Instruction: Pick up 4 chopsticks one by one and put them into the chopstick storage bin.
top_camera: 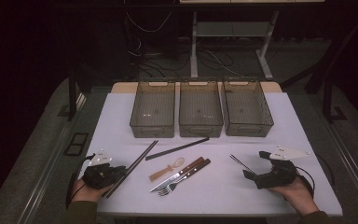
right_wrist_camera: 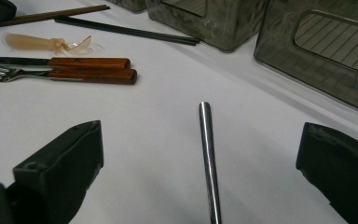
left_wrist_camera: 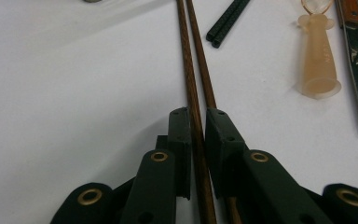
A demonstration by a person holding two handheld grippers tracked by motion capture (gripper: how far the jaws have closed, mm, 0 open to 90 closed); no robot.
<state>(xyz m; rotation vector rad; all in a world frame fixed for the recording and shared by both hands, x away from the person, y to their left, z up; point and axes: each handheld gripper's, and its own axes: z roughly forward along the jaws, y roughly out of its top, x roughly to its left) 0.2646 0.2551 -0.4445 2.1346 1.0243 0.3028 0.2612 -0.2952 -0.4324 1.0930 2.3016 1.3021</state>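
While the left gripper [left_wrist_camera: 196,123] pinches the brown chopsticks [left_wrist_camera: 192,70], which run on toward twelve o'clock, the right gripper [right_wrist_camera: 200,154] stands wide astride a steel chopstick [right_wrist_camera: 207,149] lying along its own axis; possibly a pair, hard to tell. Each hand has its sticks; the trays [top_camera: 200,125] lie beyond.

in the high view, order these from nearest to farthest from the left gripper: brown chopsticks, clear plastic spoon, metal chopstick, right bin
1. brown chopsticks: between the jaws of the left gripper, at the table's left.
2. clear plastic spoon: a little to the right, near the middle.
3. metal chopstick: across the table, by the right gripper.
4. right bin: far right, at the back of the table.
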